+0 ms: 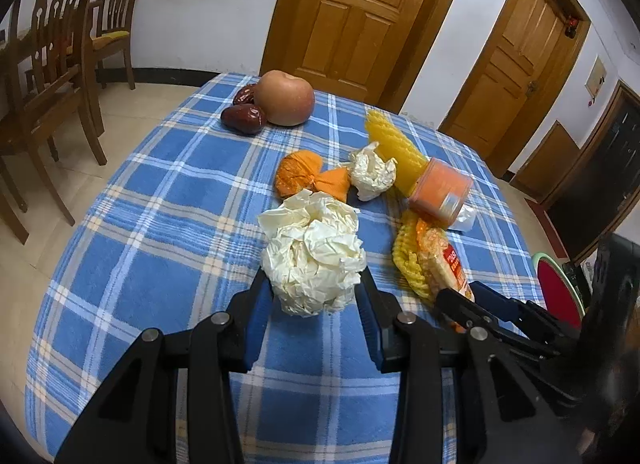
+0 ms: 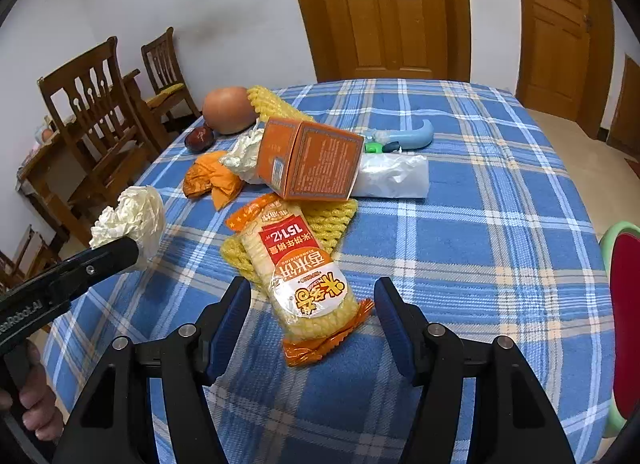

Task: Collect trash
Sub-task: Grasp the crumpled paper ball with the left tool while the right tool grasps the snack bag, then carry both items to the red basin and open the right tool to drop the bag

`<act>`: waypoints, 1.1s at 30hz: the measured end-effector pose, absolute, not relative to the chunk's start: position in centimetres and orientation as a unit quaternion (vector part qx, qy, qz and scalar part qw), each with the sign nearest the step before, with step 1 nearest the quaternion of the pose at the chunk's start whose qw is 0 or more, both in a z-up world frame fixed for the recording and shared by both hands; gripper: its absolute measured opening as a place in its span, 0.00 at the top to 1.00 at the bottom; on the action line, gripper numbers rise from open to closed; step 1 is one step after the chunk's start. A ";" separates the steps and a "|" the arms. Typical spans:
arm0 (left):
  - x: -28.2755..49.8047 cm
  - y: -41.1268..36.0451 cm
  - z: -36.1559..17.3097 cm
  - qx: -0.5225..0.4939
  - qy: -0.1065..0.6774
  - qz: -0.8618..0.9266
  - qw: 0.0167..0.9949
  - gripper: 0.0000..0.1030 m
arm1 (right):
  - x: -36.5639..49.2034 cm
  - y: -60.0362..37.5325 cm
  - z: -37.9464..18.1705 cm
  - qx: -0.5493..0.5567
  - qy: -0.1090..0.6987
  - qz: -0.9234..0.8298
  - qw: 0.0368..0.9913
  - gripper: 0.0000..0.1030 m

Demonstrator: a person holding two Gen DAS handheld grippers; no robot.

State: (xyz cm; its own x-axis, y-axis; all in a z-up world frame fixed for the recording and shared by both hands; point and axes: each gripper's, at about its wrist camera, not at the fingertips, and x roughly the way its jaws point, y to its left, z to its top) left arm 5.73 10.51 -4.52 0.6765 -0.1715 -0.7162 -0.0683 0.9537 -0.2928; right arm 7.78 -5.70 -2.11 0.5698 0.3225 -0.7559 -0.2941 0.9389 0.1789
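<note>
Centre frame: left gripper (image 1: 316, 288) clamps crinkly tissue wad (image 1: 314, 254); right gripper (image 2: 312, 300) agape, straddling glossy rice-cracker pkt (image 2: 304, 272), pads clear.

Snack packet (image 2: 304, 268) on foam net (image 2: 332, 220); box (image 2: 308, 160) behind.

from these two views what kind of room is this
Most likely a home dining room: a table under a blue plaid cloth, wooden dining chairs against the wall, and panelled wooden interior doors behind.
</note>
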 end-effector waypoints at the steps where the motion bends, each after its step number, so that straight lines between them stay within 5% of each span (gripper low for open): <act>1: 5.8 10.4 -4.5 -0.148 0.402 -0.029 0.903 0.60 | 7.6 -5.8 -2.1 0.015 0.427 0.177 0.887 0.52; 7: 5.7 9.6 -4.4 -0.144 0.405 -0.033 0.903 0.60 | 6.0 -6.7 -1.4 0.013 0.411 0.179 0.894 0.59; 33: 5.5 -0.7 -2.2 -0.098 0.419 -0.151 0.890 0.60 | -0.3 -19.7 1.9 0.100 0.378 0.060 0.918 0.59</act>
State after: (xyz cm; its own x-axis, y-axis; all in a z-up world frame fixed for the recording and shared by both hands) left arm 5.51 -0.70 -2.17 0.6036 -0.3505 -0.7162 0.1864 0.9354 -0.3006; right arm -0.35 -19.66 1.86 0.7067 0.1860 -0.6826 -0.0341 0.9726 0.2298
